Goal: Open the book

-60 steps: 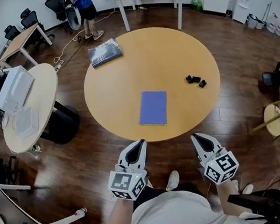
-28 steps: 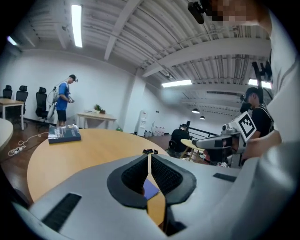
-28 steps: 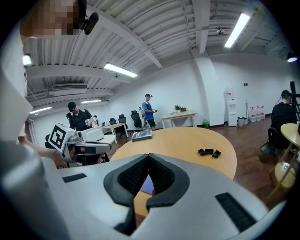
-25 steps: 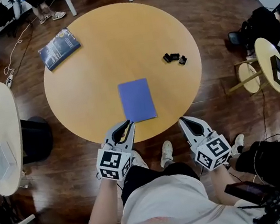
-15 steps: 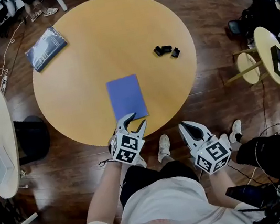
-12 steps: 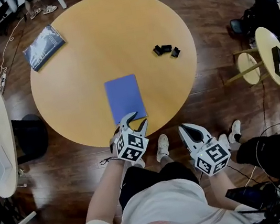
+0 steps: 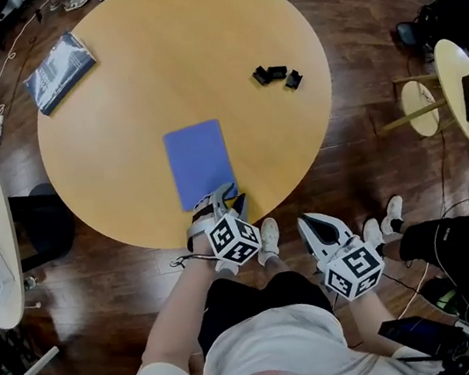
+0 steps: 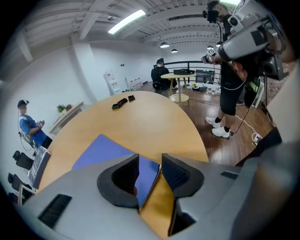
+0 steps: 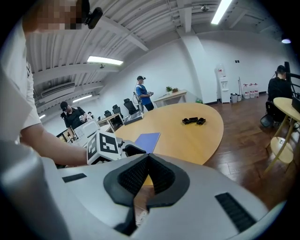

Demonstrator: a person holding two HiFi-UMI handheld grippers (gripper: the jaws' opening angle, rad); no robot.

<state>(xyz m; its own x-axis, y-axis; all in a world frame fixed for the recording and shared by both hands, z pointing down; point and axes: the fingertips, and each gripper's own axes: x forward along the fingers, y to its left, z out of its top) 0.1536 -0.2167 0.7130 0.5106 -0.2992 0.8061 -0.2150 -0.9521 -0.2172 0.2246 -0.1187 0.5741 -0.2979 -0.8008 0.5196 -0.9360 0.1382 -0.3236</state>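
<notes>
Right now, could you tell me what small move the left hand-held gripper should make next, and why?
Probably close the jaws gently: the left hand-held gripper, just opened, has the near corner of the blue book between them, not yet pinched.

A big office room: round wooden table (image 7: 195, 55), black desk chairs (image 9: 127, 105), water cooler (image 9: 220, 83), long ceiling lights (image 9: 104, 60).

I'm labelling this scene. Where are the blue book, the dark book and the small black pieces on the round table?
blue book (image 7: 199, 163): head view, middle of its cover.
dark book (image 7: 59, 72): head view, middle of its cover.
small black pieces (image 7: 267, 73): head view, the left-hand piece.
</notes>
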